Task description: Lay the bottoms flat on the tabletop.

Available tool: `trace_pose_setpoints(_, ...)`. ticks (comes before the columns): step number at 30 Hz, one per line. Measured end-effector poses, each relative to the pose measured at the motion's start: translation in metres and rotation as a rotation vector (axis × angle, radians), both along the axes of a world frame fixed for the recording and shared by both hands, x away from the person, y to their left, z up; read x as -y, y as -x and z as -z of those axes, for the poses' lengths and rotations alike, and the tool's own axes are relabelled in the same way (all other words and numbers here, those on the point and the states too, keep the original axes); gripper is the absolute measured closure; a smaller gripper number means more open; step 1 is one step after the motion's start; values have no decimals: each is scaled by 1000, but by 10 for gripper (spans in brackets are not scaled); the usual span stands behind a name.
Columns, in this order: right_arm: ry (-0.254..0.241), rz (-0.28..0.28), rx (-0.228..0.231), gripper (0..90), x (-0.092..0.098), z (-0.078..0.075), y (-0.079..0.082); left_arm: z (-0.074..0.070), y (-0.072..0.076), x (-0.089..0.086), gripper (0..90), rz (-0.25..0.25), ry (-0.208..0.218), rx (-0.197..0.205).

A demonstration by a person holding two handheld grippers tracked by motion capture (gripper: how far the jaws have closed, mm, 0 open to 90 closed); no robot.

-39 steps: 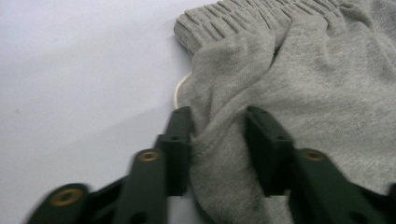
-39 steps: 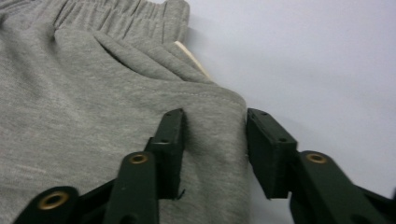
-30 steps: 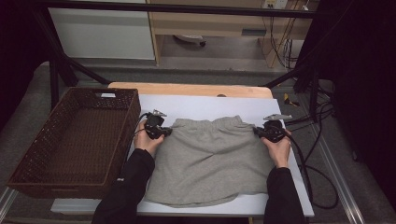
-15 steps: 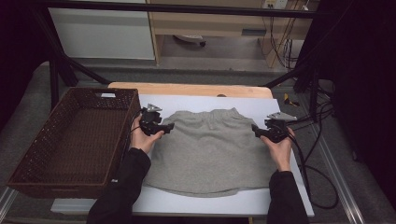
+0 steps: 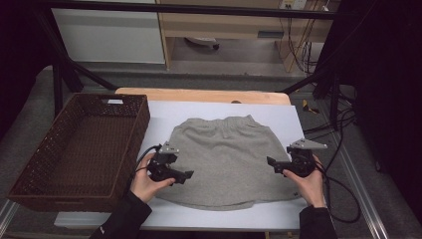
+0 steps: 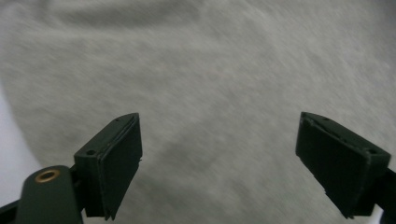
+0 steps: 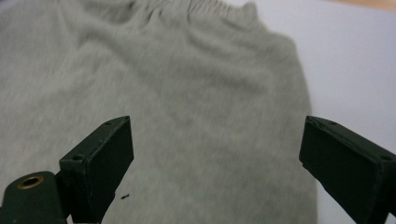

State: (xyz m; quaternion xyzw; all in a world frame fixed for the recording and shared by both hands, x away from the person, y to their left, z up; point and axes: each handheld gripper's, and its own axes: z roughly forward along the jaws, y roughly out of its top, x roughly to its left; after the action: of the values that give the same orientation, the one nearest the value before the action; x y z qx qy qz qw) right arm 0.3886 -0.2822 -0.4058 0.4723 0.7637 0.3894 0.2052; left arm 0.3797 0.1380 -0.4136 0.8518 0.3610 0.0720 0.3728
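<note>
Grey skirt (image 5: 226, 162) lies flat, gathered waistband far; both grippers' jaws just opened wide, empty.

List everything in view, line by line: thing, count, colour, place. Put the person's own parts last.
skirt: 1, grey, flat on the sheet, waistband at the far side
basket: 1, dark brown wicker, left of the sheet
sheet: 1, white, on the table
table: 1, wooden, far edge bare
left gripper: 1, black, open, over the skirt's left edge
right gripper: 1, black, open, at the skirt's right edge
hands: 2, one on each gripper
</note>
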Motion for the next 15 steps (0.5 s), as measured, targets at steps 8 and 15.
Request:
trace_pose_setpoints(8, 5, -29, -17, 107, 3, 5, 37, 15, 26, 10, 255, 48, -13, -34)
trace_pose_setpoints(15, 6, -72, -57, 187, 2, 18, 61, 25, 41, 8, 381, 51, -24, -71)
